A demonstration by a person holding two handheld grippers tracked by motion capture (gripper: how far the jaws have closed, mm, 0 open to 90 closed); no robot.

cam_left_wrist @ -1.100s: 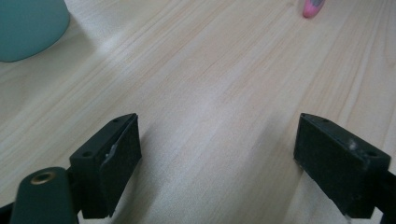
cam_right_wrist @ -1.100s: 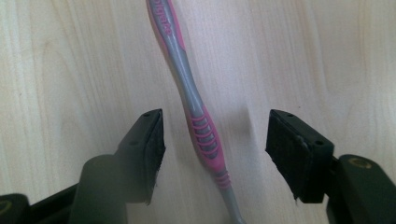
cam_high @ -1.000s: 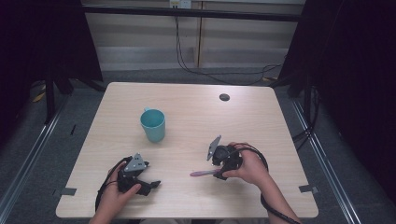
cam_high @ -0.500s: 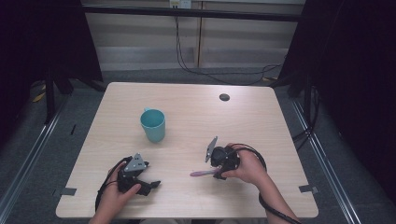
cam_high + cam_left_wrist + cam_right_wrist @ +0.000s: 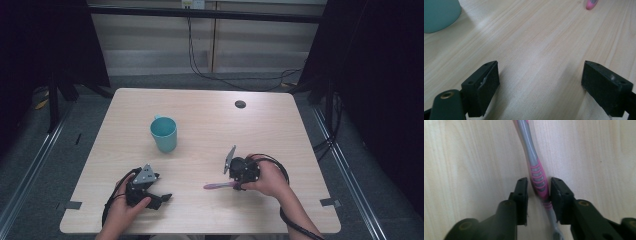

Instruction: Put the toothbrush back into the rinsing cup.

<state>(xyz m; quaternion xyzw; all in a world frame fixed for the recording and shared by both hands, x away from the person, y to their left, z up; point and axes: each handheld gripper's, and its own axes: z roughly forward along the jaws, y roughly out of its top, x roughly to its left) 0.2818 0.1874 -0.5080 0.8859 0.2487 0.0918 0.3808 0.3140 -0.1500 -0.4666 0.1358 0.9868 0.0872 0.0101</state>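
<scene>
High view, left to right: the left tool (image 5: 161,198) rests low on the pale wooden bench (image 5: 280,125), jaws spread wide with nothing between them (the left gripper view looks along them over bare wood grain). Beyond it, well apart, stands the teal ceramic cup (image 5: 164,134), upright. Farther right lies the pink and grey plastic toothbrush (image 5: 220,185), flat on the bench, its handle running under the right tool (image 5: 238,186). In the right gripper view the jaws stand close on either side of the ribbed pink grip, seemingly pinched on it. I judge the grasp made but the lift not yet done; the cup looks the likely destination. A small dark round grommet (image 5: 240,104) sits near the bench's far edge. Dark curtains flank grey floor, cables trailing behind.
</scene>
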